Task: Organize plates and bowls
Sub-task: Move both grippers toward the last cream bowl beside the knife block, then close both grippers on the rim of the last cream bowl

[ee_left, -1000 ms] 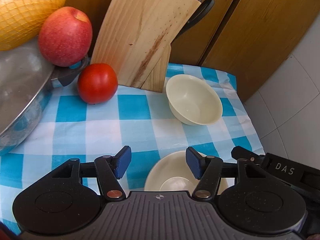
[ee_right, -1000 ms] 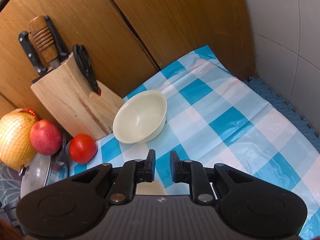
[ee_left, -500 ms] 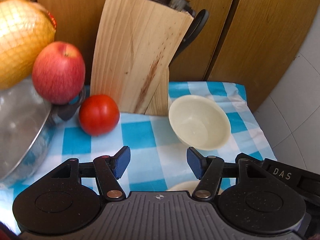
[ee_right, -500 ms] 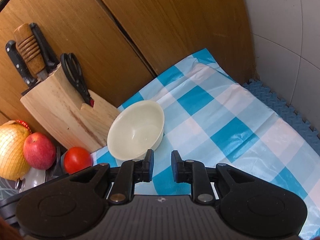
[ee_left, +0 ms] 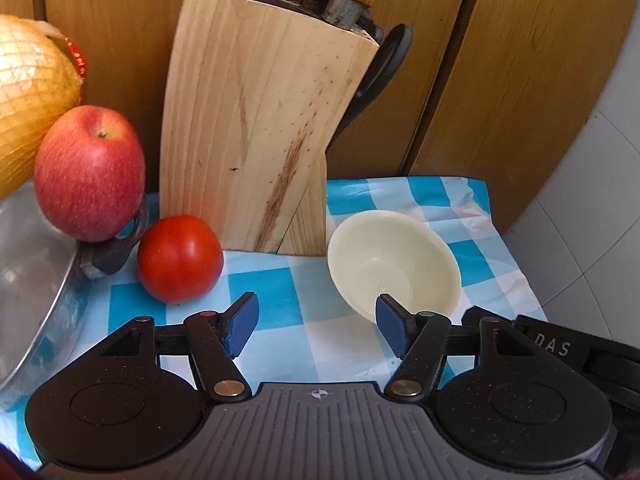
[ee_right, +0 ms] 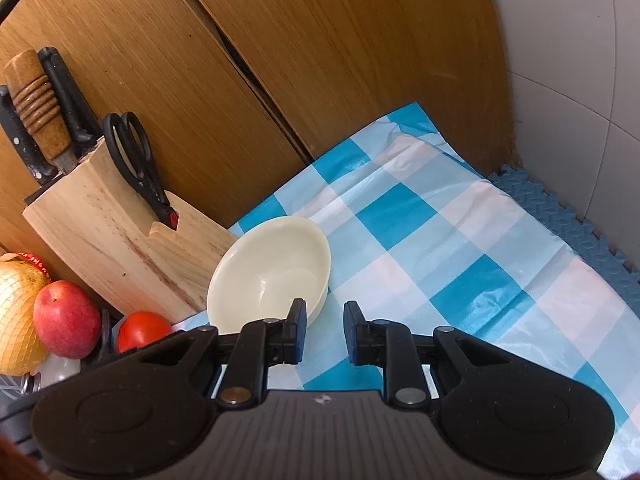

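The cream bowl [ee_left: 394, 262] sits upright on the checked cloth [ee_left: 276, 296], just right of the knife block [ee_left: 256, 132]; the left gripper [ee_left: 316, 330] is nearer — its jaws spreading, nothing between them, the bowl ahead and to its right; the right gripper [ee_right: 325, 330] hangs nearly pressed together and empty, the bowl just left of its tips.
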### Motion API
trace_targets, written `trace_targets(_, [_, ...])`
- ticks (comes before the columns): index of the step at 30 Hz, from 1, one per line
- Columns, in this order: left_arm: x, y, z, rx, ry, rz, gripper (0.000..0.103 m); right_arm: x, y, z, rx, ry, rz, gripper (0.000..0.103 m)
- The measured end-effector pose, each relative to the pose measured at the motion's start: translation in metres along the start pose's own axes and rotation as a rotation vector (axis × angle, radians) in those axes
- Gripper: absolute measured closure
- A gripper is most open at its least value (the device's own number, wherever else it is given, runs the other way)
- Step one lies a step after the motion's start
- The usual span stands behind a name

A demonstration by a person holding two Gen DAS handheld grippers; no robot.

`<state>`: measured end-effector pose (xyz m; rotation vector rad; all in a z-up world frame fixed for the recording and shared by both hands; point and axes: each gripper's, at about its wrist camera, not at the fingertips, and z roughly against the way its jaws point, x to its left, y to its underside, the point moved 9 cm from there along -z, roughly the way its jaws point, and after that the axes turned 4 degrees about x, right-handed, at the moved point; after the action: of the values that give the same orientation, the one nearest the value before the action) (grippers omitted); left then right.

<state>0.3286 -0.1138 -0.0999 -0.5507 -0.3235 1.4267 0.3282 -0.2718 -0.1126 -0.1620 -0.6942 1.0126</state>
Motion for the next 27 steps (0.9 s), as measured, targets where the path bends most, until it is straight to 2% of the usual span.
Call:
trace_targets(8, [-0.005,-0.003,-0.009,-0.003,-0.022,-0.050,0.028,0.002,-0.010,-0.004,-0.031,-0.009,-0.012,0.079])
trace_targets(27, [-0.007,-0.004,-0.031,0.015,0.004,-0.028,0.025,-0.003,-0.015,-0.022,-0.019,0.007,-0.008,0.079])
